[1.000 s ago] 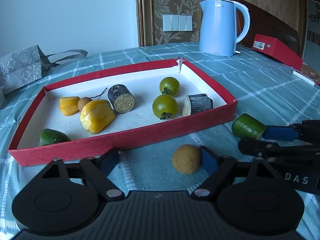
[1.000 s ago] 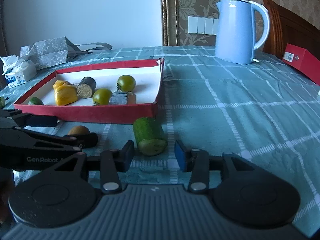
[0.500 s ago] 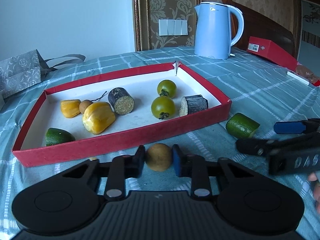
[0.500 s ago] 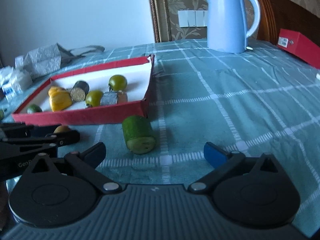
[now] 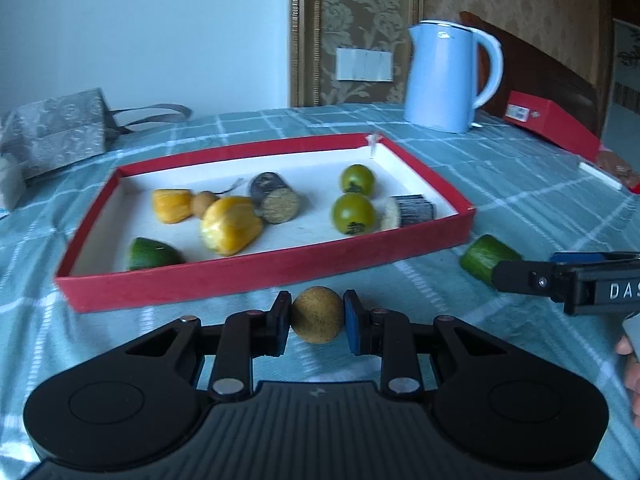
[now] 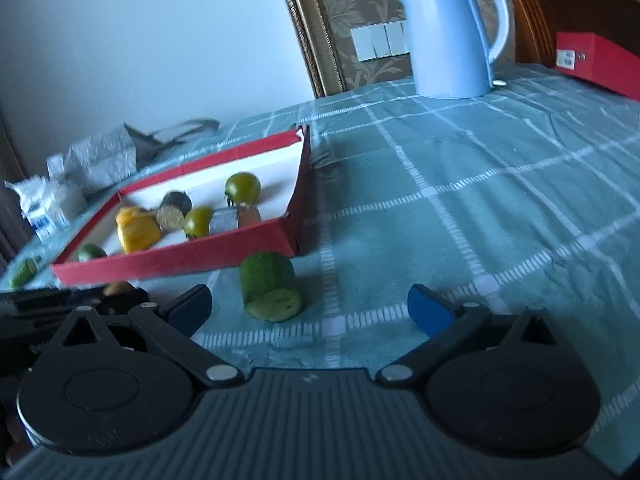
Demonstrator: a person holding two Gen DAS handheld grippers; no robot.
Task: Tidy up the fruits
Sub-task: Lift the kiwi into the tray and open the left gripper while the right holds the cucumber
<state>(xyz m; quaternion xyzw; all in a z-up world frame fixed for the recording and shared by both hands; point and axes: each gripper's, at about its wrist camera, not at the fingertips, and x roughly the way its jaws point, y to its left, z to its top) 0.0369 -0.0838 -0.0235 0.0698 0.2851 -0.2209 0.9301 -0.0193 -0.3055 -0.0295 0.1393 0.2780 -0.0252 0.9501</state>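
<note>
My left gripper (image 5: 316, 318) is shut on a round brown fruit (image 5: 317, 313), held just in front of the red tray's near wall (image 5: 256, 274). The tray holds two green tomatoes (image 5: 354, 214), yellow pieces (image 5: 230, 230), dark cut chunks (image 5: 275, 198) and a green wedge (image 5: 150, 253). My right gripper (image 6: 310, 310) is open wide, just behind a green cucumber chunk (image 6: 269, 284) lying on the cloth by the tray's corner (image 6: 290, 232). The chunk also shows in the left wrist view (image 5: 482, 258), beside the right gripper's fingers (image 5: 520, 276).
A blue kettle (image 5: 448, 76) stands at the back of the table. A red box (image 5: 552, 122) lies at the far right. A grey gift bag (image 5: 60, 132) sits at the far left. A small green piece (image 6: 24, 274) lies left of the tray.
My left gripper closed on the brown fruit and lifted it slightly towards the tray. My right gripper opened wide and drew back a little from the cucumber chunk.
</note>
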